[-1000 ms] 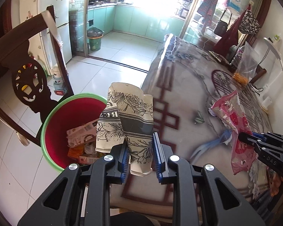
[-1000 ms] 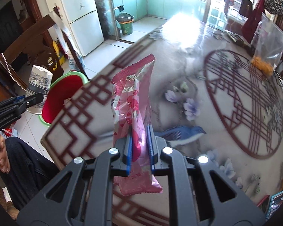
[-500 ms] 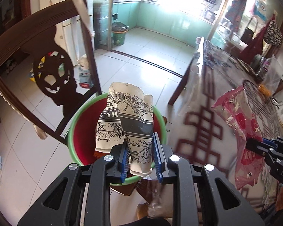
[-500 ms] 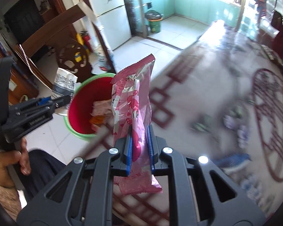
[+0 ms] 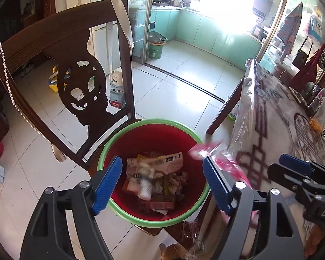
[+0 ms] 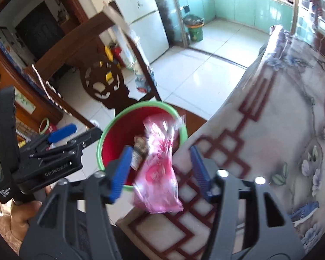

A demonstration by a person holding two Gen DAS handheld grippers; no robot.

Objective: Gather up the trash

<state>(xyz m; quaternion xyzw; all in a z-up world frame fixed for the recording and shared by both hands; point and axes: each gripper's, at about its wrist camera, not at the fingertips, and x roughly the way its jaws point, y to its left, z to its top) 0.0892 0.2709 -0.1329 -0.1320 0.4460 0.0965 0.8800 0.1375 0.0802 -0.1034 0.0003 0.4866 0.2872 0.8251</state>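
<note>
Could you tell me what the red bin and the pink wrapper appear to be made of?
Red bin: likely moulded plastic, smooth semi-gloss walls with a green rim. Pink wrapper: apparently thin glossy plastic film, crinkled and partly translucent, though motion-blurred.

Bright daylight blows out the kitchen window (image 5: pixel 231 10) — fisheye edges bend, pink wrapper (image 6: pixel 160 169) motion-blurred.

The left wrist view looks steeply down, close above the green-rimmed red plastic bin (image 5: pixel 153 130). The right wrist view faces it from over the patterned table edge (image 6: pixel 244 117); both share the bin and carved dark wooden chair (image 5: pixel 75 82).
</note>
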